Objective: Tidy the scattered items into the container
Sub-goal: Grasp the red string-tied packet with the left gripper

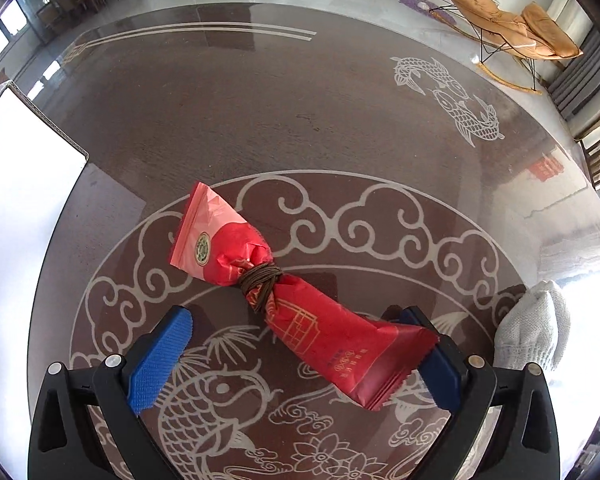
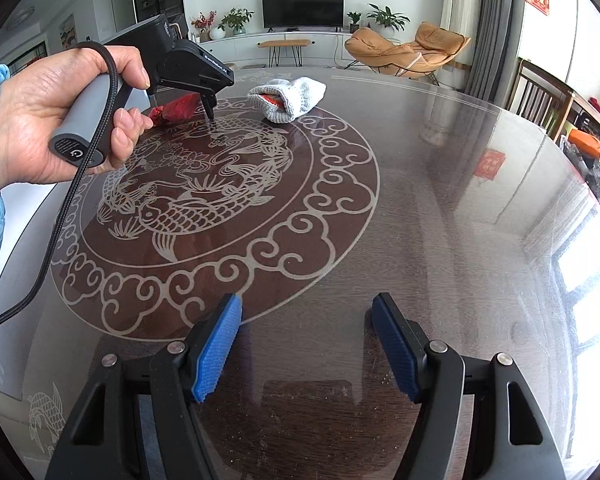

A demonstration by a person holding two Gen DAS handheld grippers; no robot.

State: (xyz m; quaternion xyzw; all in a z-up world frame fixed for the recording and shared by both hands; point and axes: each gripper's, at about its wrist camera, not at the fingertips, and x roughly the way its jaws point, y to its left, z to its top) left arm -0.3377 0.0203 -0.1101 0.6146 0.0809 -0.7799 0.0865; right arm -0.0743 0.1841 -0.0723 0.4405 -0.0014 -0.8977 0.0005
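Observation:
A red snack packet (image 1: 276, 292), tied round its middle with brown cord, lies on the glass table (image 1: 260, 120). My left gripper (image 1: 300, 348) is open, its blue pads either side of the packet's near end, which overlaps the right pad. In the right wrist view the left gripper (image 2: 208, 108) is held by a hand just above the packet (image 2: 176, 110). A white knitted pouch (image 2: 290, 98) lies on its side with something red in its mouth; it also shows in the left wrist view (image 1: 534, 326). My right gripper (image 2: 306, 344) is open and empty above the near table.
A white cardboard box wall (image 1: 24, 208) stands at the left table edge. The table carries an etched fish and cloud pattern (image 2: 220, 184). Wooden chairs (image 2: 540, 96) stand at the right. An orange lounge chair (image 2: 408, 50) stands beyond the table.

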